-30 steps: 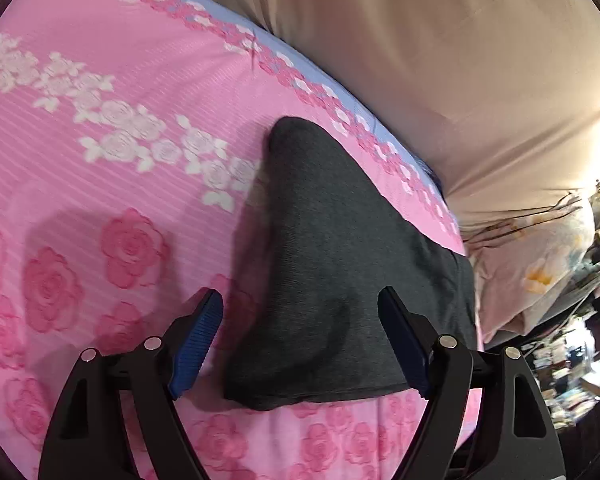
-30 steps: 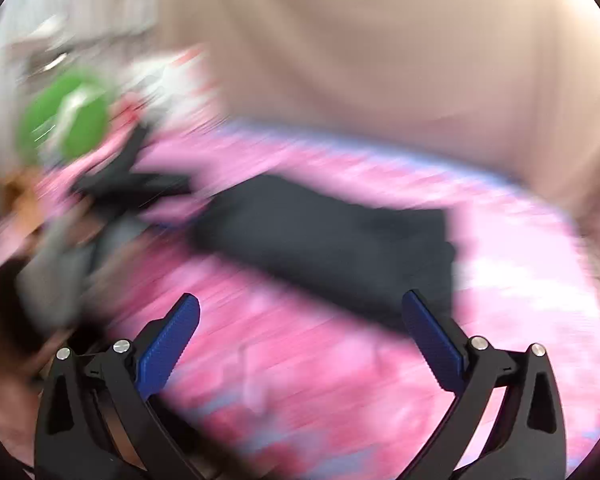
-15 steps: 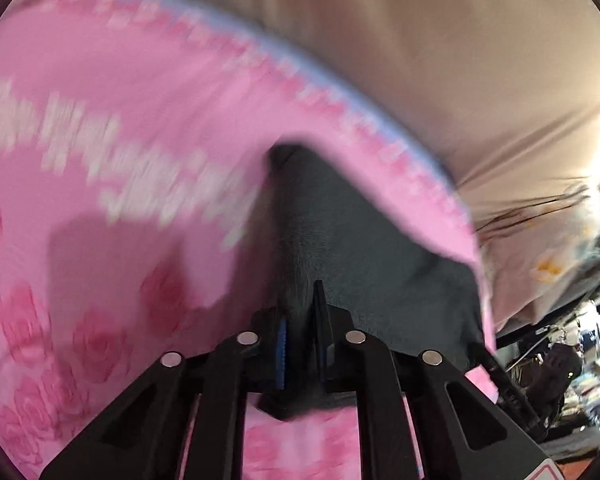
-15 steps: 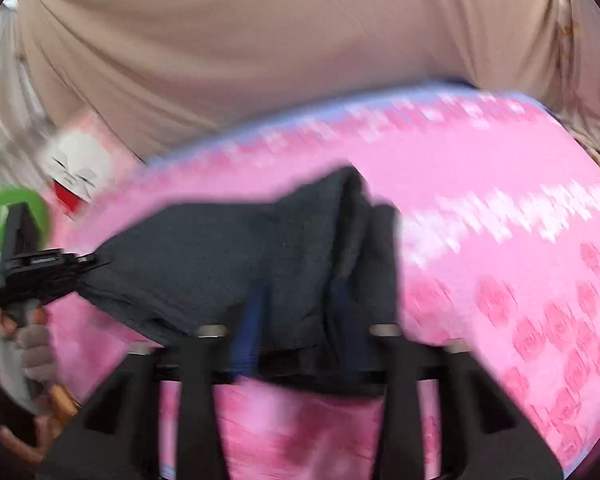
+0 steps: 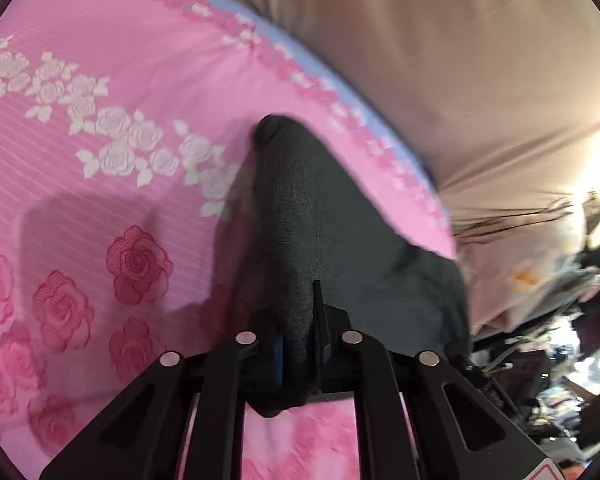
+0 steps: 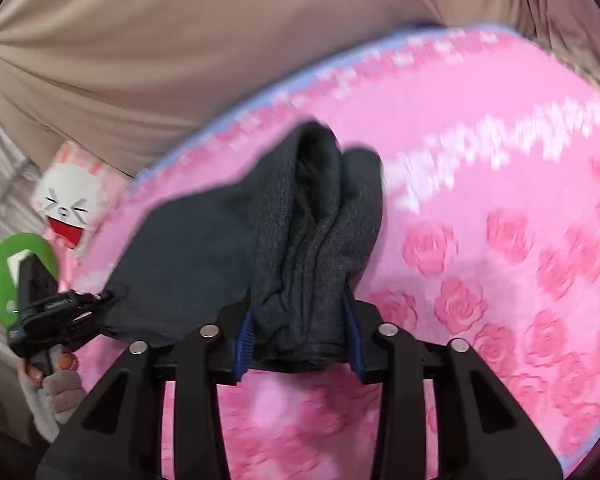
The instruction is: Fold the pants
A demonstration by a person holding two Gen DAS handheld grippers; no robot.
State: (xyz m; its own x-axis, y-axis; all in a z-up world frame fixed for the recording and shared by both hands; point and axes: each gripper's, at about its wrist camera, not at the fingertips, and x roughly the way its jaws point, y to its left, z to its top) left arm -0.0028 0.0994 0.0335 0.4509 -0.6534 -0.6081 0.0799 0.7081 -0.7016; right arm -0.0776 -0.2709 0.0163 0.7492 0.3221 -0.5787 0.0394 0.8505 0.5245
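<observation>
The dark grey pants (image 5: 332,232) lie folded on a pink rose-print bed cover (image 5: 100,160). My left gripper (image 5: 298,344) is shut on one near corner of the pants, with cloth bunched between its blue pads. My right gripper (image 6: 300,336) is shut on the other end, where thick layers of the pants (image 6: 312,240) bulge up between the fingers. In the right wrist view the left gripper (image 6: 56,312) shows at the far left, in a gloved hand, pinching the pants' far corner.
A beige curtain (image 5: 440,60) hangs behind the bed. A white rabbit-face pillow (image 6: 70,204) and a green item (image 6: 16,264) lie at the bed's left end. Clutter and a floral pillow (image 5: 540,272) sit past the bed's edge in the left wrist view.
Both grippers were open a second ago. Both closed on the pants' ends half a second ago, and the cloth now rises bunched between the fingers.
</observation>
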